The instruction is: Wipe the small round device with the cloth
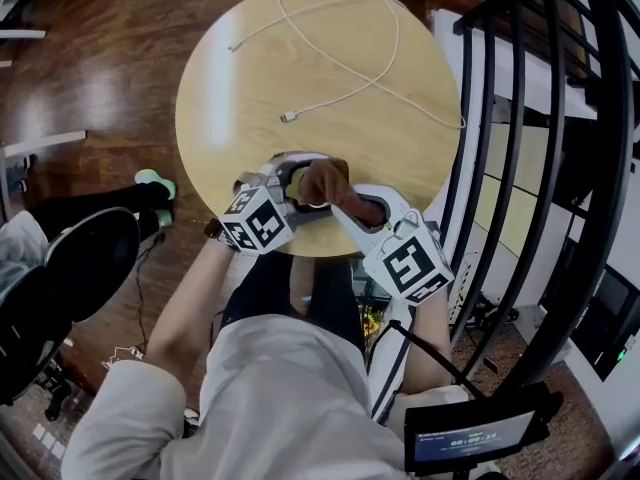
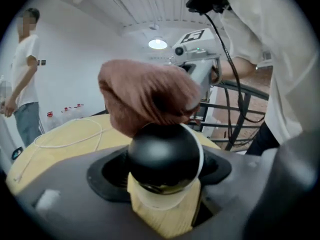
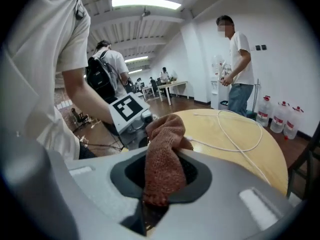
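cloth (image 2: 147, 96) rests on device (image 2: 162, 156); cable (image 1: 289, 118) loops across table (image 1: 230, 118) behind.

White cable (image 1: 288, 117) across the table's (image 1: 230, 118) far half

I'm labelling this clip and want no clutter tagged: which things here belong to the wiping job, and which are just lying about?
In the job: small round device, held in the left tongs; brown cloth, held in the right tongs and lying on the device.
Lying about: white cable on the round table; water bottles beyond it.
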`<state>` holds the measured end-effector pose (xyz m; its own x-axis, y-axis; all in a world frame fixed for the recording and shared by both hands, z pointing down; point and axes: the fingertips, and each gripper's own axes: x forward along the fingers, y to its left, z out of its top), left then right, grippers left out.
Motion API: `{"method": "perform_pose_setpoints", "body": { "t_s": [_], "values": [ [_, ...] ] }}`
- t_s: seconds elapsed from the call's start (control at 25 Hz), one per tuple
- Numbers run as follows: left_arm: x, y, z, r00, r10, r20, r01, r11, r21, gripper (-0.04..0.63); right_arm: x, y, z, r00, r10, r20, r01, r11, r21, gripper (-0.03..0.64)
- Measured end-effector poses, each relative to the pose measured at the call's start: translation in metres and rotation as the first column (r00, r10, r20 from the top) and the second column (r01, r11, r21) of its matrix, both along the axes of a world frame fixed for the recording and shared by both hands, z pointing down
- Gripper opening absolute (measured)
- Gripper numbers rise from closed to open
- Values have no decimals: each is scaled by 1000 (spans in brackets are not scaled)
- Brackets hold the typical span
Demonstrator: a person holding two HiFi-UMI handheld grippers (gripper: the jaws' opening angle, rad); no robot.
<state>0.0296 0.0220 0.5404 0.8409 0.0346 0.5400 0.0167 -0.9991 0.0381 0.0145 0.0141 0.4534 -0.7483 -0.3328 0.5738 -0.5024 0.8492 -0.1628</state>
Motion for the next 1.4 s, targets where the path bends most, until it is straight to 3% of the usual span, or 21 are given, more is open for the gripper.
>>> {"method": "perform_pose_setpoints", "body": {
  "t_s": [0.08,0.4,0.56,0.76,1.0,1.12,1.24,1.4],
  "values": [
    [0,1,0,1000,-7,12,7,1000,7,376,-5,6,5,999,-28,-36,28,1000,-2,66],
    [-3,4,-3,1000,-2,13,2,1000,7,367,20,14,33,992,41,-121,-48,998,-51,66],
    [-3,4,-5,1000,-1,12,1,1000,5,367,24,28,69,967,-27,-252,1,995,-103,67],
    [-6,6,-8,1000,17,16,-17,1000,17,367,5,38,90,964,-72,-254,35,989,-146,67],
    [-6,7,-3,995,92,35,-93,995,27,365,9,37,108,925,-98,-368,25,980,-197,67],
    [-10,6,-1,995,73,65,-74,997,22,369,16,31,103,938,-10,-348,-73,972,-223,67],
    [-19,4,-11,999,-27,33,29,999,-34,390,34,28,88,961,175,-214,-230,935,-270,67],
    [-23,4,-11,979,-197,45,200,973,-114,397,72,7,51,909,412,-64,-415,880,-232,67]
  ]
}}
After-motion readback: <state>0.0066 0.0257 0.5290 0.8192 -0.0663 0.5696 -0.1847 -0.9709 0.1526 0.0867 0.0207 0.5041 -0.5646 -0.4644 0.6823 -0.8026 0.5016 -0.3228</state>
